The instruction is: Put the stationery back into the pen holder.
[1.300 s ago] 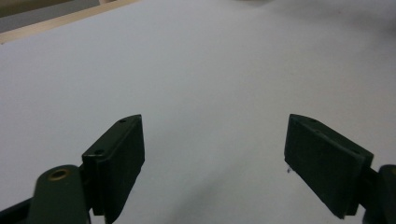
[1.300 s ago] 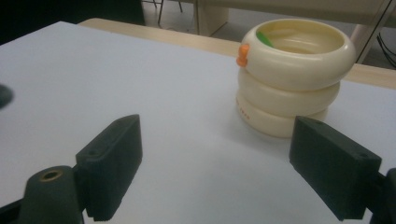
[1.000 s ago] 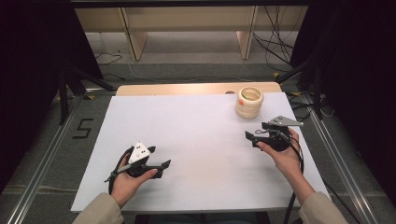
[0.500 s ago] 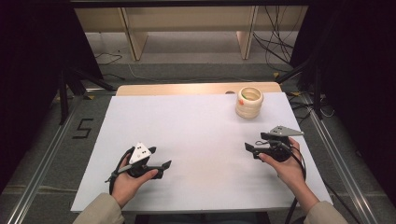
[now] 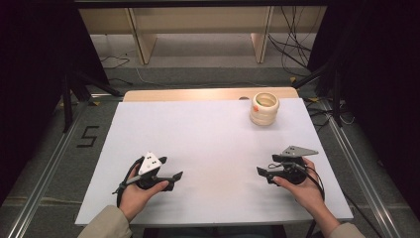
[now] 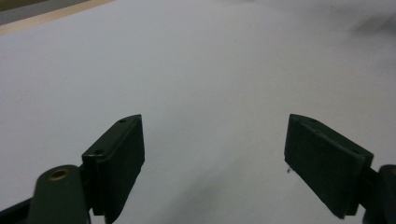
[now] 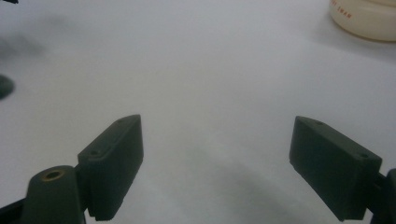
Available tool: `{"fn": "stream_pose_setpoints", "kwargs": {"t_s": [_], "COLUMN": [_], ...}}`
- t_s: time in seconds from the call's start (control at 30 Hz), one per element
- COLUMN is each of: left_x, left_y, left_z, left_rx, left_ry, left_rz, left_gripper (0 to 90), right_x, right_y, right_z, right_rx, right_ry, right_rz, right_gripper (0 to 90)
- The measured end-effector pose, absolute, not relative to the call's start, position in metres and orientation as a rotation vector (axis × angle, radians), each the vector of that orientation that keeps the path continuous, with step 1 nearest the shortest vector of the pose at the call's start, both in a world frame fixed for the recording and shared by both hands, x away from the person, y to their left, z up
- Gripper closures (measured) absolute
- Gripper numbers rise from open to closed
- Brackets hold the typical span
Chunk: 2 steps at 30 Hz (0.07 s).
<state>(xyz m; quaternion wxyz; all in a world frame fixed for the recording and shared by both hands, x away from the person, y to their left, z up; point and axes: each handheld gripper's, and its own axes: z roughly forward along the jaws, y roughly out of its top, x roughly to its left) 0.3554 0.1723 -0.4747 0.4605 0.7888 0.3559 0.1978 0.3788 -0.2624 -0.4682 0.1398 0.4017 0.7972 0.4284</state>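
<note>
On the white table sheet (image 5: 208, 144) my left gripper (image 5: 173, 179) rests at the near left, held in a hand, jaws wide apart with nothing between them. Its own view shows the gripper (image 6: 212, 161) open over bare white surface. My right gripper (image 5: 261, 173) sits at the near right, also held in a hand and open, pointing left. In the right gripper view the gripper (image 7: 215, 163) spans empty white sheet. A cream-coloured stack of rings or bowls (image 5: 264, 108) stands at the far right of the table, and its base (image 7: 364, 18) shows at the top right corner of the right gripper view.
A strip of bare wood (image 5: 208, 94) runs along the table's far edge. Behind the table are wooden shelf legs (image 5: 141, 37) and cables on the floor (image 5: 292, 44). Metal rails (image 5: 44, 178) flank the table on both sides.
My right gripper has moved toward the near edge of the table, away from the cream stack. The left gripper has stayed where it was.
</note>
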Motion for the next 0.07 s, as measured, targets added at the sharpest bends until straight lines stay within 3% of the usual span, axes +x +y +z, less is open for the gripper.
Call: {"fn": "stream_pose_setpoints", "kwargs": {"t_s": [0.07], "left_x": [0.3531], "left_y": [0.1643], "left_z": [-0.4741], "left_rx": [1.928], "left_ry": [0.876], "left_rz": [0.428], "left_gripper": [18.4], "right_x": [0.3776], "right_y": [-0.2623], "right_z": [-0.4686], "right_rx": [1.159], "right_ry": [2.309], "right_rz": [1.236], "right_gripper": [18.0]}}
